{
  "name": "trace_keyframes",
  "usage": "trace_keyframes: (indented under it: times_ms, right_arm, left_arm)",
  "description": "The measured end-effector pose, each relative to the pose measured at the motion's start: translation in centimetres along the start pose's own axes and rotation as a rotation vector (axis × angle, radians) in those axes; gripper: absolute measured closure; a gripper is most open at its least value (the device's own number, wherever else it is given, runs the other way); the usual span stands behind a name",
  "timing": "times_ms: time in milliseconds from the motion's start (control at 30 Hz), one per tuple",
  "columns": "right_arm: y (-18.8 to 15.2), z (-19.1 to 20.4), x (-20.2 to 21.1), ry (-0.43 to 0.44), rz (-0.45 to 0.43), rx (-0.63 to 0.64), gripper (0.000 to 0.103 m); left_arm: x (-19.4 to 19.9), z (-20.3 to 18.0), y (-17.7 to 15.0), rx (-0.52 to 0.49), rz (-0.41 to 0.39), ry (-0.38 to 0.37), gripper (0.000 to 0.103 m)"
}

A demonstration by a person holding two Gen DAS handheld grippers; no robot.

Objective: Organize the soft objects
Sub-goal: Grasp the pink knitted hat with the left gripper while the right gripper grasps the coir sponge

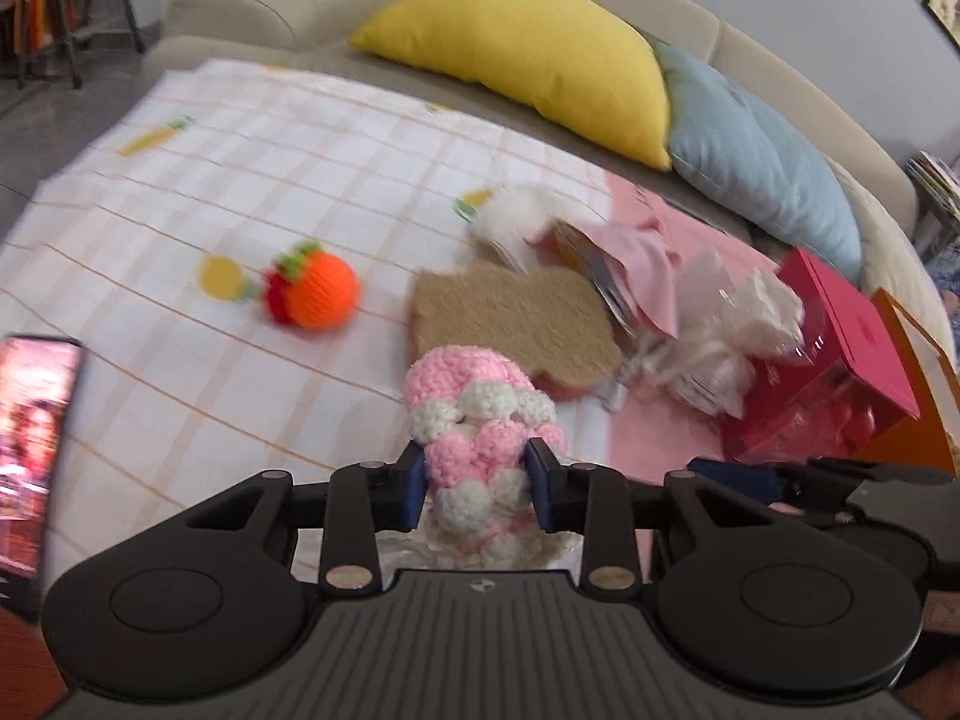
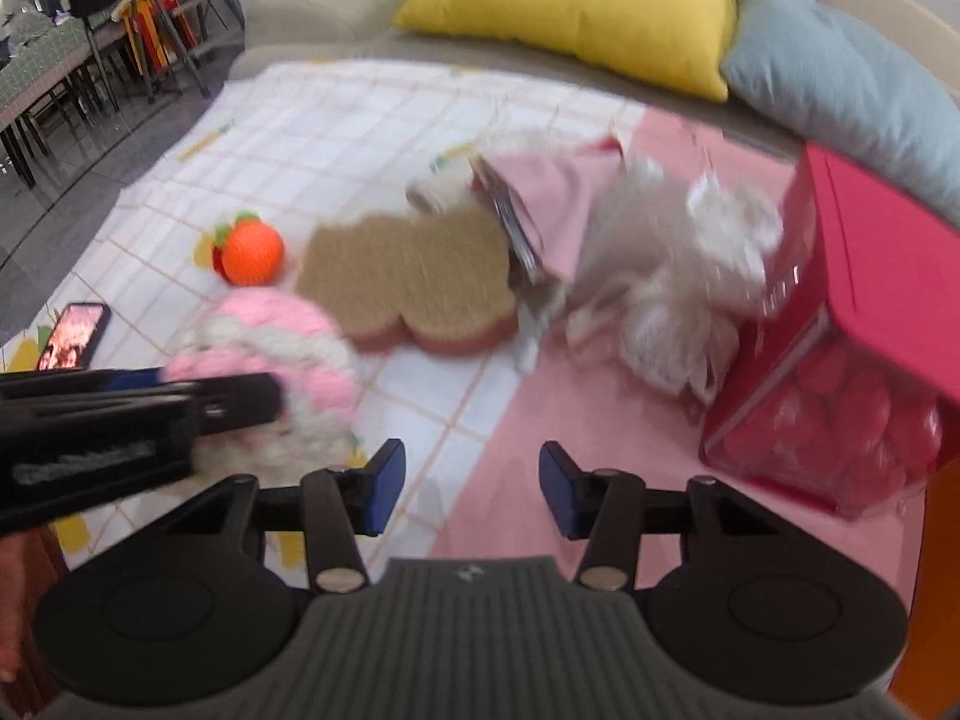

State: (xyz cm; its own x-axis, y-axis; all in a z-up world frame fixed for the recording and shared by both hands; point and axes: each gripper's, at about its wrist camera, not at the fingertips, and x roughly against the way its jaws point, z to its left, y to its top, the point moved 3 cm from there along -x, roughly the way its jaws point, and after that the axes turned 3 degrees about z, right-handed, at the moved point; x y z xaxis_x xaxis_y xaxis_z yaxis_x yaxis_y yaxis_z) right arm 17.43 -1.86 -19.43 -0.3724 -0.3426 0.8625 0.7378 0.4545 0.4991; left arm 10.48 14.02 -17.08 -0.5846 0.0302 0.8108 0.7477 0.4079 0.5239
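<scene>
Where blue pads pinch: left tool [image 1: 478,483], pink-and-white crochet toy [image 1: 480,438].

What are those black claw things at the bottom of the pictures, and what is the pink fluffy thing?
The black claws are grabbers that a person holds, one in each hand. Each has a small camera looking along its two fingers, so one picture comes from the left grabber and one from the right.

The left gripper is squeezing a pink and white crocheted toy. The right gripper is open, with nothing in it.

On the checked cloth lie an orange knitted ball, a flat brown bear-shaped pad, crinkly plastic bags, a red box and a phone. Behind are a yellow pillow and a blue pillow.
</scene>
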Motion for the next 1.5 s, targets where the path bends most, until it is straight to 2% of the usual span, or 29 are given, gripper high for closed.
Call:
trace_keyframes:
  times_ms: [167, 300, 500, 700, 733, 900, 1267, 1500]
  right_arm:
    - [1.9, 1.9, -1.3, -0.049, -0.052, 0.186, 0.049]
    - [3.5, 2.6, -3.0, -0.102, -0.075, 0.335, 0.043]
    - [4.4, 2.5, -5.6, -0.107, -0.026, 0.467, 0.042]
    - [4.3, 2.5, -6.4, -0.064, -0.021, 0.479, 0.046]
    - [4.4, 2.5, -6.4, -0.072, -0.027, 0.469, 0.053]
    - [4.2, 2.6, -5.5, -0.07, -0.019, 0.411, 0.058]
    - [1.4, 2.2, 0.1, -0.073, -0.061, 0.342, 0.06]
    - [-0.9, 0.0, 5.2, -0.135, -0.113, 0.213, 0.06]
  left_arm:
    - [0.7, 1.8, 1.7, -0.001, -0.038, 0.092, 0.065]
    - [-0.2, 2.3, 2.7, -0.02, -0.034, 0.103, 0.065]
    - [-1.3, 2.1, 2.8, -0.038, -0.024, 0.106, 0.065]
    - [-1.4, 2.3, 2.3, -0.024, -0.011, 0.102, 0.065]
    - [-1.4, 2.2, 2.3, -0.026, -0.011, 0.105, 0.064]
    - [-0.9, 2.2, 2.4, -0.029, -0.013, 0.109, 0.064]
    - [3.3, 0.3, 1.5, -0.082, -0.052, 0.088, 0.064]
    - [6.8, -2.1, 0.4, -0.125, -0.093, 0.044, 0.064]
